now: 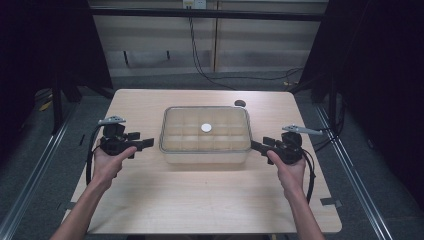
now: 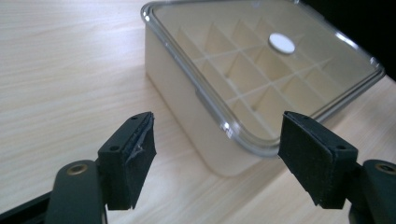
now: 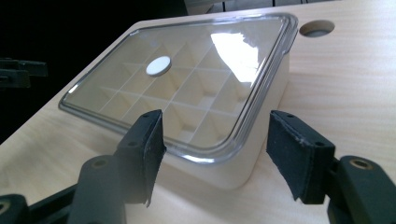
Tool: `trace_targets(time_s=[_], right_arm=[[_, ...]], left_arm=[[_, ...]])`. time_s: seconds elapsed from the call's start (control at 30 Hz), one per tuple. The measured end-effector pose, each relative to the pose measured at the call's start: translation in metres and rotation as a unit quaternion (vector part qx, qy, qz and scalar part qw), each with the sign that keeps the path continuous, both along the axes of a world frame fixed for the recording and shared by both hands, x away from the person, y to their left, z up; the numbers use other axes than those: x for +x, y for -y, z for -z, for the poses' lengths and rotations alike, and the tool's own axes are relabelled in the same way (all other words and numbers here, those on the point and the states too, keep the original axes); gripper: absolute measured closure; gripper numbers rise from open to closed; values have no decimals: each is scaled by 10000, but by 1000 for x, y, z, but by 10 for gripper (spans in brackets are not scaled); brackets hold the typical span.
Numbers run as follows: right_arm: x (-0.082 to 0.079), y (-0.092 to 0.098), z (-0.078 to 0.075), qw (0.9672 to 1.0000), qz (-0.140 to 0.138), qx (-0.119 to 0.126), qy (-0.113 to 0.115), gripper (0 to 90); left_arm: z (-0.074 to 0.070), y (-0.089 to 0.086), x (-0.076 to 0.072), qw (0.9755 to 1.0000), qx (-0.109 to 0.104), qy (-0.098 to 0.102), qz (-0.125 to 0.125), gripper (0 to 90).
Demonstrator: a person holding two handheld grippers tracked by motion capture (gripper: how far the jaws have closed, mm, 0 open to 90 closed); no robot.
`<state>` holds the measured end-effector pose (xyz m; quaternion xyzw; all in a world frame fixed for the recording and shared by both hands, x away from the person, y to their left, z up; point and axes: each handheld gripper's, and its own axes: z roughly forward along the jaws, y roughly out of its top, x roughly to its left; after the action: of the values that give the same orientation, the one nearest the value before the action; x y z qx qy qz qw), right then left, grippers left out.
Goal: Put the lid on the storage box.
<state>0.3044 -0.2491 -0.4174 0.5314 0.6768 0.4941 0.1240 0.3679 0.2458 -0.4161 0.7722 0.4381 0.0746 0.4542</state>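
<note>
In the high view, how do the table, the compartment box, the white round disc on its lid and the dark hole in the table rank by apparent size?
Largest to smallest:
1. table
2. compartment box
3. white round disc and dark hole: they look about alike, so I do not rank them.

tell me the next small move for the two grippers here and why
Probably bring both inward to the box's short ends. The left gripper and right gripper are open, flanking the divided box without touching it, and its clear lid is on.
</note>
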Motion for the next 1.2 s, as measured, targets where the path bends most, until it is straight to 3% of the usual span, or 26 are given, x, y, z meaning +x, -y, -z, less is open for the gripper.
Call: trace_targets(time_s=[0.07, 0.27, 0.33, 0.73, 0.83, 1.13, 1.2], right_arm=[[-6, 2, 2, 9999, -39, 115, -30, 358], [-27, 5, 7, 9999, -86, 75, -37, 348], [-37, 7, 12, 9998, -115, 114, -85, 343], [-69, 11, 21, 9997, -103, 134, -151, 333], [-77, 14, 26, 9997, -66, 120, -179, 330], [-97, 25, 38, 9996, 158, 82, -209, 328], [-97, 27, 41, 9996, 190, 14, -207, 325]], left_arm=[[1, -2, -6, 10000, 65, 8, 10, 270], [-1, -7, -24, 9997, 219, 100, 70, 251], [1, -8, -34, 9990, 396, 126, 177, 252], [18, -12, -71, 9991, 316, 108, 269, 277], [24, -15, -80, 9992, 273, 4, 285, 284], [47, -25, -103, 9989, 425, -131, 147, 316], [52, -27, -105, 9991, 329, -237, 123, 314]])
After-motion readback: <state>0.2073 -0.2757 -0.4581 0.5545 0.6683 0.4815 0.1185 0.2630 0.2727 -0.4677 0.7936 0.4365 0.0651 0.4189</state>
